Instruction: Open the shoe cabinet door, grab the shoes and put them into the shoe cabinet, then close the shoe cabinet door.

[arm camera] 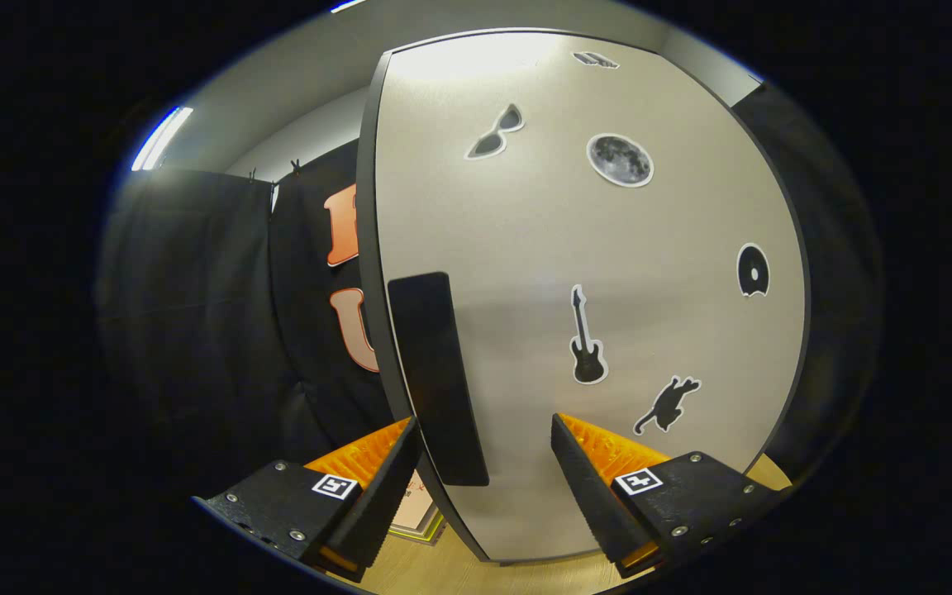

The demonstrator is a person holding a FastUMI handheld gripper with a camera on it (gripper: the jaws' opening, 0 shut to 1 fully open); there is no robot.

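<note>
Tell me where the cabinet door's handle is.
In the gripper view, the black handle runs along the door's left edge, between the open gripper's fingers, nearer the left one.

A pale grey shoe cabinet door (542,273) with a dark edge stands upright, close ahead, facing the viewer; a flat black handle (436,376) runs vertically near its left edge; stickers dot its right half: sunglasses (496,132), a moon (620,159), a record (753,270), a guitar (586,339) and a cat (668,405); whether it is fully closed cannot be told.

Gripper-mounted fisheye, facing forward and slightly upward, very near the shoe cabinet door (592,273) at twelve o'clock.
</note>
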